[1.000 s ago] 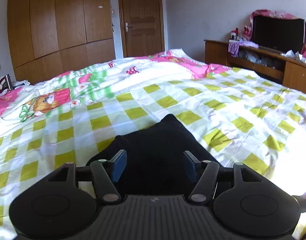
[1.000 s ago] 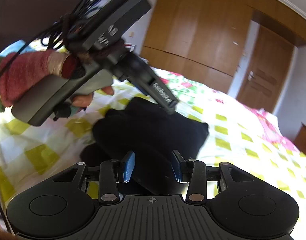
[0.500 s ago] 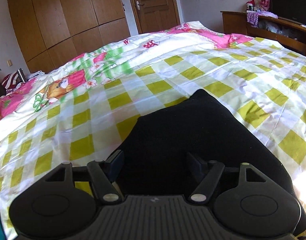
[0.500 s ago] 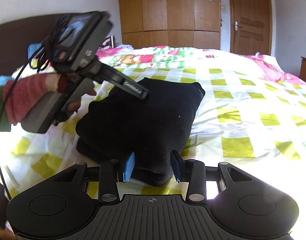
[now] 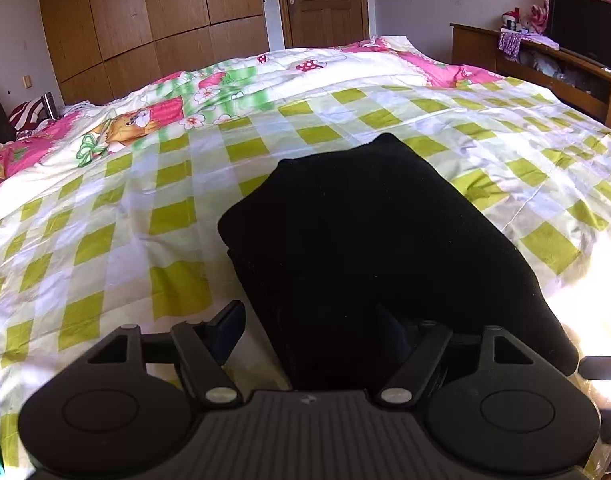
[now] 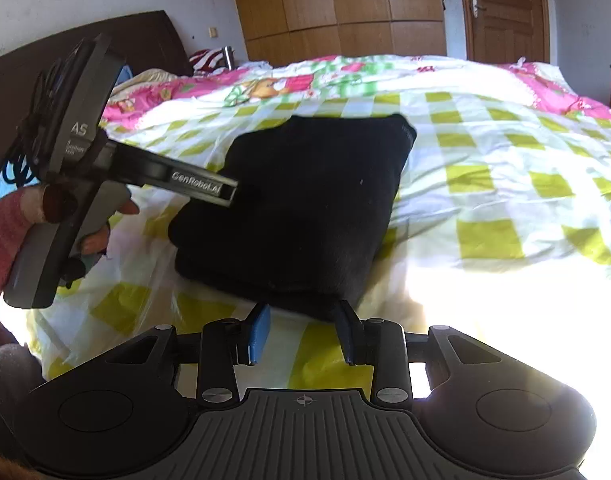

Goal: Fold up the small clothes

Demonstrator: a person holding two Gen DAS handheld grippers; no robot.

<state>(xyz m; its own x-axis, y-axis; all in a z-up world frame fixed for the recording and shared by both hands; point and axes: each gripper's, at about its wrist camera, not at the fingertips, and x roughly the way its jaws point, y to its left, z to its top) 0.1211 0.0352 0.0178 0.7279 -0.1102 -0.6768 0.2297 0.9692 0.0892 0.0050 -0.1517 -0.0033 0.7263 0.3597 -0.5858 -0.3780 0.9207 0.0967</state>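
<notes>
A black garment (image 5: 369, 232), folded into a thick rectangle, lies on the checked bedspread (image 5: 145, 216). In the left wrist view my left gripper (image 5: 309, 328) is open, straddling the fold's near left corner; its right finger is dark against the cloth. The right wrist view shows the same garment (image 6: 305, 200) lying flat, with my right gripper (image 6: 305, 330) open just short of its near edge and nothing between the pads. A hand in a red sleeve (image 6: 5, 232) holds the left gripper (image 6: 221, 191), whose tip rests at the fold's left side.
A wooden wardrobe (image 5: 153, 20) and door (image 5: 325, 0) stand beyond the bed. A low cabinet with a TV (image 5: 577, 68) runs along the right. A dark headboard (image 6: 145, 44) and pillows sit at the bed's left. Strong sunlight washes out the near right bedspread (image 6: 505, 320).
Both grippers have drawn back from the garment. Its near edge, between the right pads before, now lies just past them. The left gripper has shifted toward the left corner.
</notes>
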